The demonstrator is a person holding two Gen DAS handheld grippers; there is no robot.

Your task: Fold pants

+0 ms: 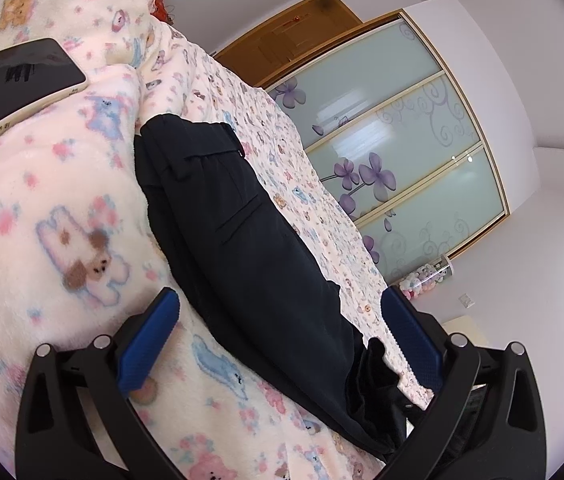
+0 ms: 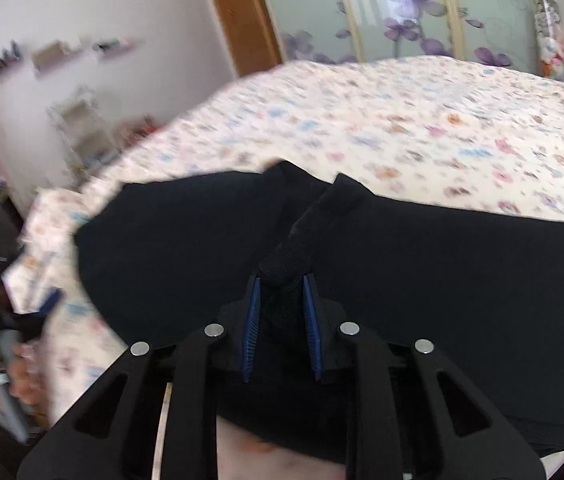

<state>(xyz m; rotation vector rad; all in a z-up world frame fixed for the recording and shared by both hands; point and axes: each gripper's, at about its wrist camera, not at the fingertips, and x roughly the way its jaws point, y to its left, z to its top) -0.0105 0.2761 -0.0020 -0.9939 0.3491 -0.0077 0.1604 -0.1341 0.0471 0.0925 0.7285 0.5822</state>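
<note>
Black pants [image 1: 242, 232] lie on a bed with a pink cartoon-print blanket [image 1: 62, 208]; the waistband and a back pocket point away from me. My left gripper [image 1: 278, 304] is open, blue pads wide apart, straddling the lower part of the pants just above the cloth. In the right wrist view the pants [image 2: 441, 280] spread across the floral bed sheet [image 2: 401, 128]. My right gripper [image 2: 282, 284] is shut on a bunched fold of the black fabric, lifting it slightly. That view is motion-blurred.
A dark smartphone [image 1: 14, 80] lies on the blanket at upper left. A wardrobe with frosted flower-print sliding doors [image 1: 401, 152] and a wooden door [image 2: 238, 24] stand beyond the bed. Shelves [image 2: 82, 128] line the left wall.
</note>
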